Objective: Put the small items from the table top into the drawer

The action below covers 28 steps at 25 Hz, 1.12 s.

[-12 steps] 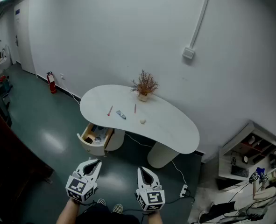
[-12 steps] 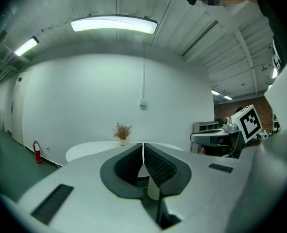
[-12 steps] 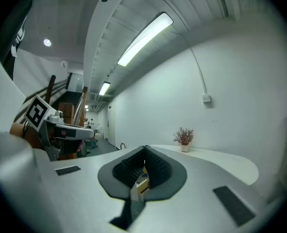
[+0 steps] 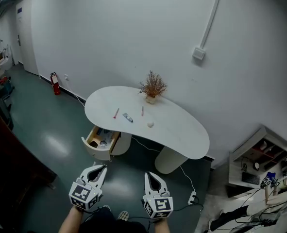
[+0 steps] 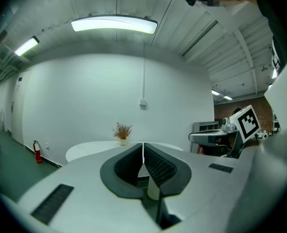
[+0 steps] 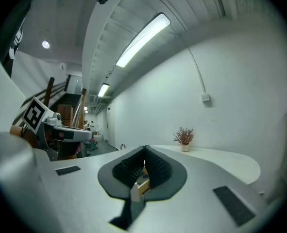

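White kidney-shaped table (image 4: 182,135): left red pen (image 4: 116,113), blue-and-white tube (image 4: 127,117), right red pen (image 4: 143,111) and small white lump (image 4: 150,124) lie mid-top. Open wooden drawer (image 4: 100,141): under the table's left end. Left gripper (image 4: 102,167), right gripper (image 4: 149,175): near, well apart from the table, jaws pressed together, empty.

tabletop items (image 4: 127,117) too small to name, drawer (image 4: 95,153) contents indistinct, shelf (image 4: 260,140) cropped at right edge
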Each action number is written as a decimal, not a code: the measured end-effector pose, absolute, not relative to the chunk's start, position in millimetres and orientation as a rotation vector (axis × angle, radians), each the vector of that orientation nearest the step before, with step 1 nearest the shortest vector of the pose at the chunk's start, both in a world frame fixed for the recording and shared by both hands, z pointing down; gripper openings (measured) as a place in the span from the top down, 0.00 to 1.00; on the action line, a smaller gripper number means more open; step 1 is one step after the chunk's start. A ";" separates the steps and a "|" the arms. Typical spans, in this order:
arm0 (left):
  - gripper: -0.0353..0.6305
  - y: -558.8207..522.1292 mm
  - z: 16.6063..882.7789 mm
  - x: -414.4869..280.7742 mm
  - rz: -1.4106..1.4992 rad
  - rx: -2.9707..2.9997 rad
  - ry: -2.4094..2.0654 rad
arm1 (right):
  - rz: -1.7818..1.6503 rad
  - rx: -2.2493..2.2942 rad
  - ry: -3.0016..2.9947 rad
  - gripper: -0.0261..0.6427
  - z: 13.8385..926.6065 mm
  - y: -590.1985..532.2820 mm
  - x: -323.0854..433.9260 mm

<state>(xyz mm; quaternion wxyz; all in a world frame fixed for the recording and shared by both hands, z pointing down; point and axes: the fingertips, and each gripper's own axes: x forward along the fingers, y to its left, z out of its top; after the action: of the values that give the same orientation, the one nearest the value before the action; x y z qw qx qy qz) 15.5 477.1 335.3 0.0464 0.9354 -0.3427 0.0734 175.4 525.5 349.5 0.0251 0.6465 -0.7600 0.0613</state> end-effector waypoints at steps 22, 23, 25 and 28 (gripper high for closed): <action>0.91 276.1 355.2 -28.4 0.276 2.782 -1.098 | 0.252 1.834 -2.350 0.92 376.3 316.0 124.6; 0.91 259.9 354.9 -31.2 0.273 2.779 -1.094 | 0.247 1.828 -2.342 0.92 376.3 299.6 120.9; 0.91 230.4 355.4 -38.1 0.276 2.772 -1.080 | 0.248 1.829 -2.325 0.92 374.6 269.6 114.1; 0.91 189.8 355.9 -50.1 0.283 2.770 -1.066 | 0.255 1.849 -2.309 0.92 371.3 230.5 104.9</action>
<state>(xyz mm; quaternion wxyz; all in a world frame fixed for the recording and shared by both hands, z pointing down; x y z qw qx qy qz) -50.1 189.8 355.9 0.0800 0.9260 -0.3565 0.0947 104.9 230.5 371.3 0.0864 0.6205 -0.7747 0.0855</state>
